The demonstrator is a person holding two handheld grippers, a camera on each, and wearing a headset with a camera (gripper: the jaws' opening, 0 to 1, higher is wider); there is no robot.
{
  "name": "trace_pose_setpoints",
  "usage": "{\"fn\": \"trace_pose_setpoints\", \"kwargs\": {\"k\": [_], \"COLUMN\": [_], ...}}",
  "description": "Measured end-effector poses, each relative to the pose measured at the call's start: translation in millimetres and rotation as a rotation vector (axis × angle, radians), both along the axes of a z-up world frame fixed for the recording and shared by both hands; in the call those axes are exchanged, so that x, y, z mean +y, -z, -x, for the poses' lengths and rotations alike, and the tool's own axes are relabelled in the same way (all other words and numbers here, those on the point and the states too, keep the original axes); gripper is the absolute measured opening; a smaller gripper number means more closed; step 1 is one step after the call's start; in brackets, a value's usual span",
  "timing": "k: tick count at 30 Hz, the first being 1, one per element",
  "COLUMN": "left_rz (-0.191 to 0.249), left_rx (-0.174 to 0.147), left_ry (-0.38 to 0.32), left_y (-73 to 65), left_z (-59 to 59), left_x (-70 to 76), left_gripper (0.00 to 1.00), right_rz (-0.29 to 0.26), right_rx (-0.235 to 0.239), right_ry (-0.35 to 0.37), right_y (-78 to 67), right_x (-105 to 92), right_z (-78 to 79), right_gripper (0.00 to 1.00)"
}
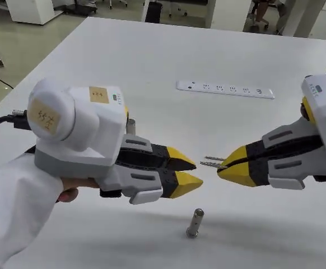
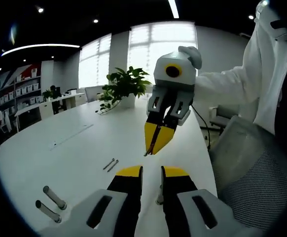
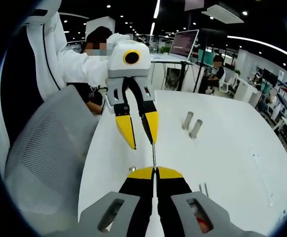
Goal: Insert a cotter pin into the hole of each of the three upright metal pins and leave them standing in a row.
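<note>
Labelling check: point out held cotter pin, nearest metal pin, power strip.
cotter pin (image 3: 153,154), right gripper view, exposed shaft.
metal pin (image 1: 195,223), head view, mid shaft.
power strip (image 1: 226,89), head view, top face.

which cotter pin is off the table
The cotter pin clamped in the right tool, jutting forward; the other two cotter pins lie side by side on the table.

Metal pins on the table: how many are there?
3. One metal pin stands alone in the foreground of the head view; a second pin and a third pin stand side by side farther off, beside the left gripper.
</note>
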State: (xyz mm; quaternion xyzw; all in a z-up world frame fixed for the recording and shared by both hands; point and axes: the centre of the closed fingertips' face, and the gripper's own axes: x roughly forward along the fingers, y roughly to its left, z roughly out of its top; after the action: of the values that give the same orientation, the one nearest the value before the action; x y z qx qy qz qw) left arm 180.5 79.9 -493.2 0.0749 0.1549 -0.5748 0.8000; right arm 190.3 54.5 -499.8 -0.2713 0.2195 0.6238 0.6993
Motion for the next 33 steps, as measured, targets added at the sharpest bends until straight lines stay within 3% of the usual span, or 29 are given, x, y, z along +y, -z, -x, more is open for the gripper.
{"fn": "trace_pose_setpoints", "kwargs": {"k": [7,14,17,20,27,33], "left_rz": [-0.032,-0.064,-0.084,-0.078,-0.108,-0.135], "left_rx": [0.052,0.100,0.089,0.086,0.097,0.083], "left_ry": [-0.003,-0.031,-0.051,-0.069,-0.050,-0.052], "left_y": [22.0,43.2,47.6,46.6,55.0,59.5], "left_z": [12.4,16.8,14.1,11.7,16.7,15.9], "left_x": [-9.5,-14.2,-12.3,-11.4,-14.1,-14.2], "left_gripper": [0.16,0.18,0.18,0.16,0.14,0.09], "right_rz": [0.045,0.083,0.105,0.116,0.116,0.124], "right_rx": [0.007,0.026,0.028,0.037,0.049,0.053], "right_ry": [0.004,-0.005,-0.011,-0.014,-0.025,-0.041], "right_y": [15.6,36.4,43.9,49.6,55.7,61.8], "right_x": [-14.9,-23.8,-27.2,-29.2,-25.9,-23.2], "right_z": [4.9,11.5,13.8,15.1,17.7,20.5], "right_gripper": [0.00,0.00,0.00,0.00,0.00,0.00]}}
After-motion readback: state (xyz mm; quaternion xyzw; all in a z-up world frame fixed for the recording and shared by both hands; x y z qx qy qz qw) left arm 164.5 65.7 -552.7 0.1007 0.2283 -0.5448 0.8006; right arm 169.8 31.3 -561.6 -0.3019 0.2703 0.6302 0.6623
